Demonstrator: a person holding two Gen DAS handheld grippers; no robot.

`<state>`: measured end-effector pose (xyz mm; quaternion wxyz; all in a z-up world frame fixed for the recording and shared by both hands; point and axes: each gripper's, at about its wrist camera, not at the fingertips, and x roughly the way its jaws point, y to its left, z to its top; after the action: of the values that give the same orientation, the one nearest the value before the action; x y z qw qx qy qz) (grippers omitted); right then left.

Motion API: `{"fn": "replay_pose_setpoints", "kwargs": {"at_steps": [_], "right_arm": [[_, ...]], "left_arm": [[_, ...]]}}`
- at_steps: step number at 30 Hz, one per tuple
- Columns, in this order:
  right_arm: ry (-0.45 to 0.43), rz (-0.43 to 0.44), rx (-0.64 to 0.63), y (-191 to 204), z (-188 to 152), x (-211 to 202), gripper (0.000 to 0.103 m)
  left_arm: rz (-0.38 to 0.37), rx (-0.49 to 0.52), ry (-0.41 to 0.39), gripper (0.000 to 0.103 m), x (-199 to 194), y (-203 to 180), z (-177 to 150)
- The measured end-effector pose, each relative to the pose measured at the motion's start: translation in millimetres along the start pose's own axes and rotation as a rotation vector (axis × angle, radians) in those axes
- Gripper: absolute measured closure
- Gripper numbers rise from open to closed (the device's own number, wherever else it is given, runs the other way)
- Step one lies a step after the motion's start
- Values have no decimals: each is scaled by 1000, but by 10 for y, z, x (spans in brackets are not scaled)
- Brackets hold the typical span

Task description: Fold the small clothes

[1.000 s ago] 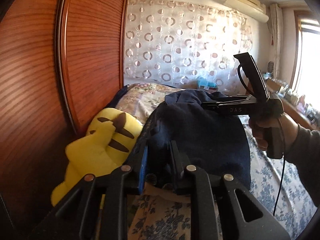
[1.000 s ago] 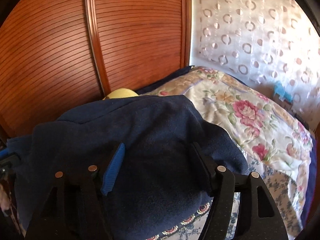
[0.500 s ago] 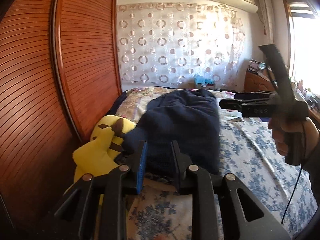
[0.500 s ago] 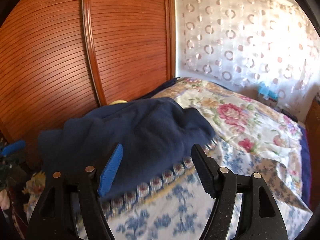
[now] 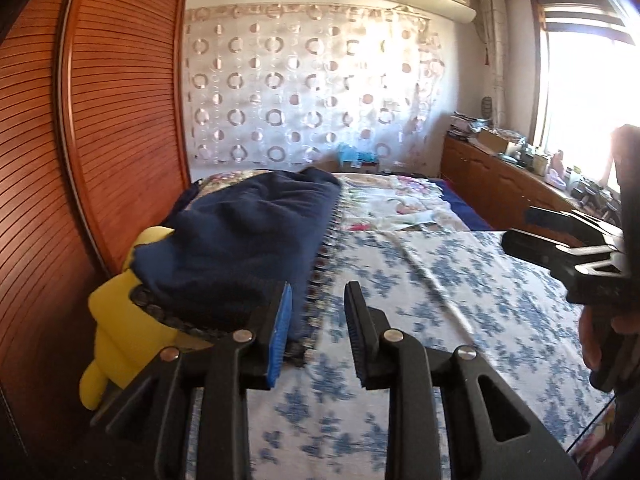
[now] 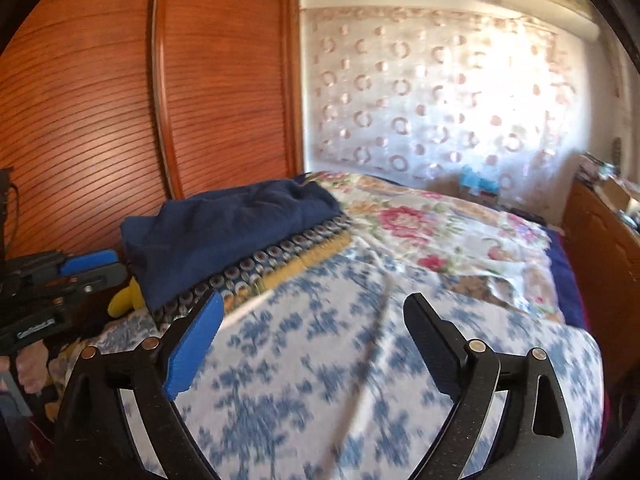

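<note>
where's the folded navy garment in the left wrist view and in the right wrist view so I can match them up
Left wrist view: the navy garment lies left of centre on the bed, above the left hand-held gripper.
Right wrist view: it lies at middle left, beyond the right hand-held gripper.
Shared landmark: the yellow plush toy pokes out beside its near left end in both views.

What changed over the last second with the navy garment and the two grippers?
The left gripper let go of the navy garment and both grippers pulled back from it. The right gripper, open before around the cloth, is now clear of it. The garment now lies folded on the bed by the wardrobe. The yellow plush stayed put.
</note>
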<state>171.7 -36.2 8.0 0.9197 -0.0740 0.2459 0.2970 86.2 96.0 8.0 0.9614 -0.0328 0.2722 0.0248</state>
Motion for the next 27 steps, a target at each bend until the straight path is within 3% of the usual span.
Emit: {"fn": "replay_pose_setpoints", "kwargs": {"at_steps": [11,19,27], "right_arm": [[-58,-231,78,-280,-307,-902,10],[-111,-276,145,-428,-388,-1412,10],[-164,-310,176,-496,-351,-1727,10]], "left_arm": [[-49,40,-31,72,-274,-461,52],[-70,80,-71,72,-535,-746,204],[-86,56,-102,71,-751,-801,298]]}}
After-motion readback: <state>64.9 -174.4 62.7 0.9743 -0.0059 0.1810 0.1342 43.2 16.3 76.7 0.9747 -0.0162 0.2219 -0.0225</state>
